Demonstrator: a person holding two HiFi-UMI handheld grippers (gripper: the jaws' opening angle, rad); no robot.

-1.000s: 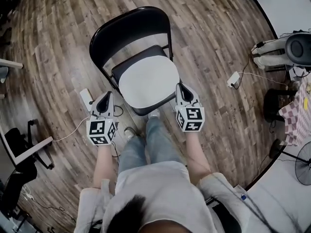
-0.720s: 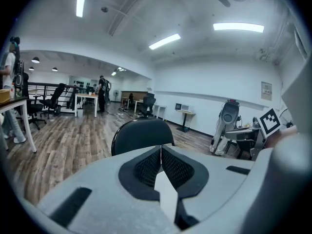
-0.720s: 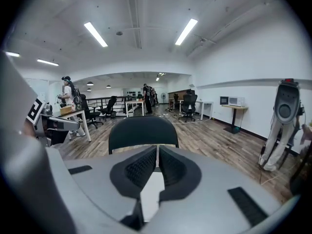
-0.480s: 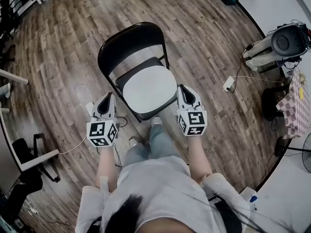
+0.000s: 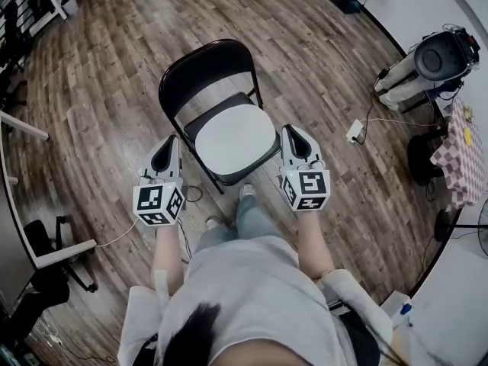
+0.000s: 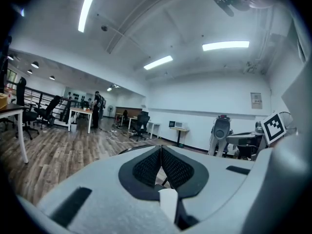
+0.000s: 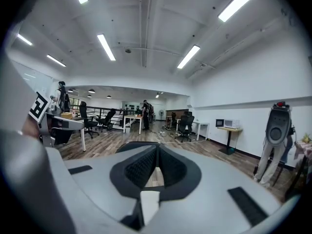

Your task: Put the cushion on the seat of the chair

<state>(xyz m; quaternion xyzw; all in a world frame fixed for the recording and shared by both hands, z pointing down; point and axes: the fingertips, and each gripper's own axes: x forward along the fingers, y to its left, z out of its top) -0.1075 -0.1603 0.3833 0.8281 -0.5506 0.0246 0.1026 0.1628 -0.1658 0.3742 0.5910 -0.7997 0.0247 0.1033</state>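
- left gripper [image 5: 171,145] is hovering at lower left of the cushion [image 5: 235,138], pointing up-frame, jaws clenched on nothing;
- right gripper [image 5: 290,134] is flanking the chair [image 5: 206,67] at centre right, jaws likewise clenched, empty

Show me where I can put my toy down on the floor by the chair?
Bare floor lies behind the chair's backrest, and left of it. Crowded: the seat holds the cushion; a plug box and a machine sit right.

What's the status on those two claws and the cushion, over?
Left gripper shut, empty. Right gripper shut, empty. Cushion flat on seat of chair, grippers either side. Nothing in the way.
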